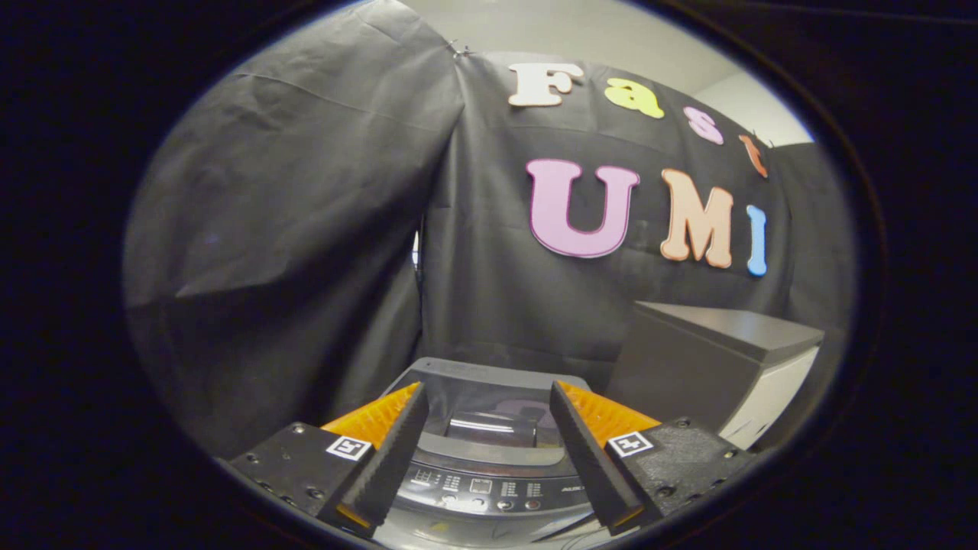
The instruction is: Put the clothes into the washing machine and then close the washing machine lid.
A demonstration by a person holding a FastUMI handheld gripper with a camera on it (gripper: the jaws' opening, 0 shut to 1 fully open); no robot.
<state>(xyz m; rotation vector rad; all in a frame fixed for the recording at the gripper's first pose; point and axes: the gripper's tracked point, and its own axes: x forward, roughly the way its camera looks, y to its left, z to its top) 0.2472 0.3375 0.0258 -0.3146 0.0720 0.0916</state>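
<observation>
Gripper (485, 431) hovering wide open, fingers spread and holding nothing. Looking down past the fingers at the washing machine (489, 458), sitting directly ahead and below, centred in the gap between them. Lid (489, 409) appearing to lie flat over the tub, dark glossy pane catching reflections; control panel (481, 489) running across the near side, just beyond the fingertips. No clothes visible ahead, so not judging how far loading has got. Grey box-shaped cabinet (718, 367) standing just beside the machine on its right; black booth wall (306, 252) hanging close behind and to the left. Nothing blocking the straight path down to the lid; cabinet limiting any sideways swing rightward.
</observation>
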